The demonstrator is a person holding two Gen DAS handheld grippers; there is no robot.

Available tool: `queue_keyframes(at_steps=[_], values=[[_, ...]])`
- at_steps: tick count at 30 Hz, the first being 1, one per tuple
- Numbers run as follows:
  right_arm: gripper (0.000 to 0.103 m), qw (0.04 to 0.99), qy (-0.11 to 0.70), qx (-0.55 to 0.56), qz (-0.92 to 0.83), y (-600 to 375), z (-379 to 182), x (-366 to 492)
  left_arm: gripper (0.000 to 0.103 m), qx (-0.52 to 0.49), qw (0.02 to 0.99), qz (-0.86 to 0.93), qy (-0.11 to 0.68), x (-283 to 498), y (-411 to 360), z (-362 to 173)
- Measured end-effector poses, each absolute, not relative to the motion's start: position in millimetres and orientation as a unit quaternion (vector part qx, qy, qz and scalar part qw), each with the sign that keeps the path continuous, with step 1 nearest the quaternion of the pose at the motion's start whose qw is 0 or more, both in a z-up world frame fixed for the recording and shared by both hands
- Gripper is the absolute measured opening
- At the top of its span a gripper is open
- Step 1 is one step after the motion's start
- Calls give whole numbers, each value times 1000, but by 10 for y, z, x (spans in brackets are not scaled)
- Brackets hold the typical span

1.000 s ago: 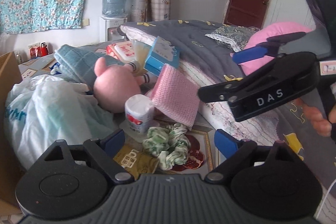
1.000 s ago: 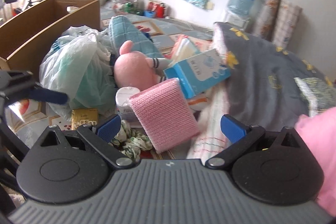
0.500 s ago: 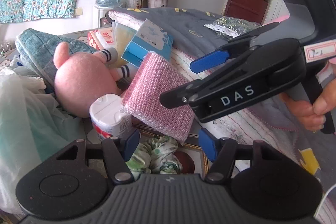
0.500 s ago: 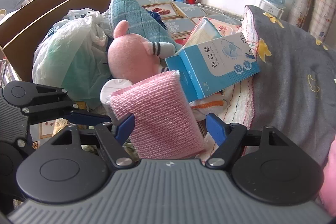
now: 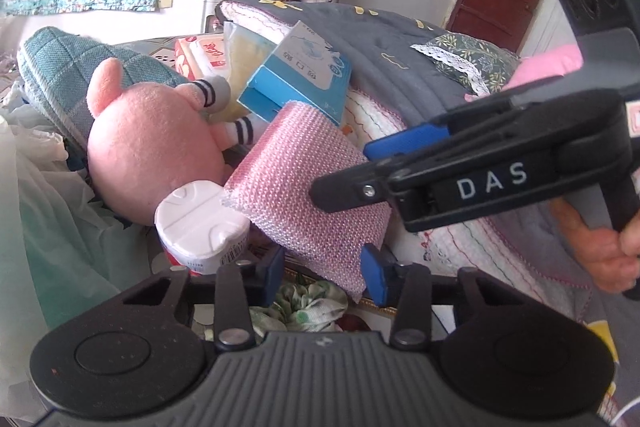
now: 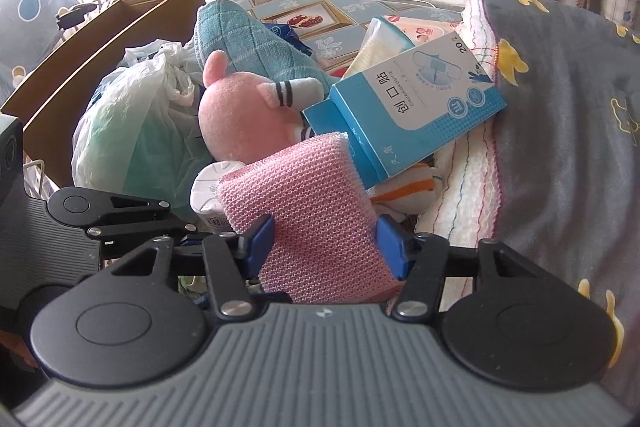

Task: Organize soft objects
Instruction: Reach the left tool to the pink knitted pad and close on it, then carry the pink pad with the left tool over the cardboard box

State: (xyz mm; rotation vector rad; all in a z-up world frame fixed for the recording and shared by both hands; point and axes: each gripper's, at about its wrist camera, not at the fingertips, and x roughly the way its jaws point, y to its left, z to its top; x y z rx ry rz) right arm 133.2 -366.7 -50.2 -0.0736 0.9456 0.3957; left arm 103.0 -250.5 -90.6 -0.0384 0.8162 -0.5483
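Both hand-held grippers are sitting closer to the pile than a second ago, and the blue fingers of each are narrower than they were then.

Starting at the left, the left hand-held gripper (image 5: 323, 273) is hovering low with its blue fingers (image 5: 275, 265) partly drawn in. Its right finger is lying against the lower corner of the pink knitted mesh sponge pad (image 5: 308, 195), but whether it is pinching that corner cannot be told. Under it, a green and white fabric scrunchie (image 5: 306, 309) is lying on the patterned bed surface (image 6: 340, 15). Just left of the pad, a white-lidded round plastic tub (image 5: 202, 223) is standing, touching the pad's edge. Behind it, a pink plush pig toy (image 5: 156, 153) is leaning on a teal quilted cushion (image 5: 60, 71), and a blue cardboard box (image 6: 404, 115) is resting on the pad's upper edge.

Further right, the right hand-held gripper (image 6: 325, 247) is clenching the pink pad across its lower half, one finger on each side.

The pad looks light, soft and squashy, with a rough mesh that should resist slipping. A grip across the middle seems best, since a corner hold would probably let it flop. Lifting it may tip the box.
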Motion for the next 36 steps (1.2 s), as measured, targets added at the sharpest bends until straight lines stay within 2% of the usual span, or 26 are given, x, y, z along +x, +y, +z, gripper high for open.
queue_keyframes(at_steps=[2,5,20,29,36], values=[[47,873,453,-27,181,-3686,-458,1304,40,-23,882,-262,391,1043,-2492,-881],[45,875,451,-9,174,-3732,-371,1247,38,-31,885,-265,381,1023,-2461,-812],[45,907,396,-6,146,-3266,419,623,37,-41,913,-278,295,524,-1988,-84],[45,913,352,-7,207,-2382,947,668,37,-8,949,-209,234,287,-1279,480],[47,887,339,29,314,-1228,1155,1299,38,23,966,-96,237,491,-350,949]])
